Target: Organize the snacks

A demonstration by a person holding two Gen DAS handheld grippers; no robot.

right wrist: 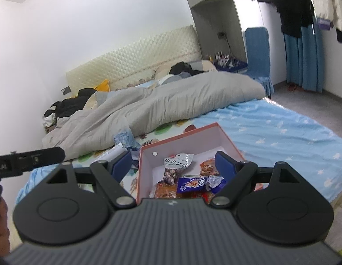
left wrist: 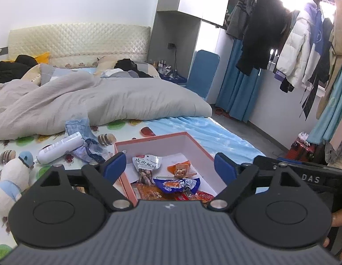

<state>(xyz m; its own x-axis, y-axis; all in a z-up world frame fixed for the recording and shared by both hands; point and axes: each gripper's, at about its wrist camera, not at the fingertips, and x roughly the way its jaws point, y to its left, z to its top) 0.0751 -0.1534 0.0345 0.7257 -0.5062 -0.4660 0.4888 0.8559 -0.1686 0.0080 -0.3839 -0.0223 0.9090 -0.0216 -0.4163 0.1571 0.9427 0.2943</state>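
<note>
**Both grippers hover empty above the filled snack box**

The left gripper (left wrist: 169, 165) and right gripper (right wrist: 172, 164) stand spread wide, nothing between their blue pads. Below them the pink-rimmed cardboard box (left wrist: 126, 183) holds crinkly foil snack packets (left wrist: 177, 184). Judging by this, check for strays before finishing. Beyond lie a smooth white bottle (left wrist: 60, 146), crumpled blue wrapper (left wrist: 79, 127), soft plush toy (left wrist: 11, 176) and puffy grey duvet (left wrist: 104, 97).

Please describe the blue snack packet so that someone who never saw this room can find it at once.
On the bed lies an open pink box with white inside walls. The blue snack packet lies in it among the snacks, below a silver packet; it alone is blue.
</note>
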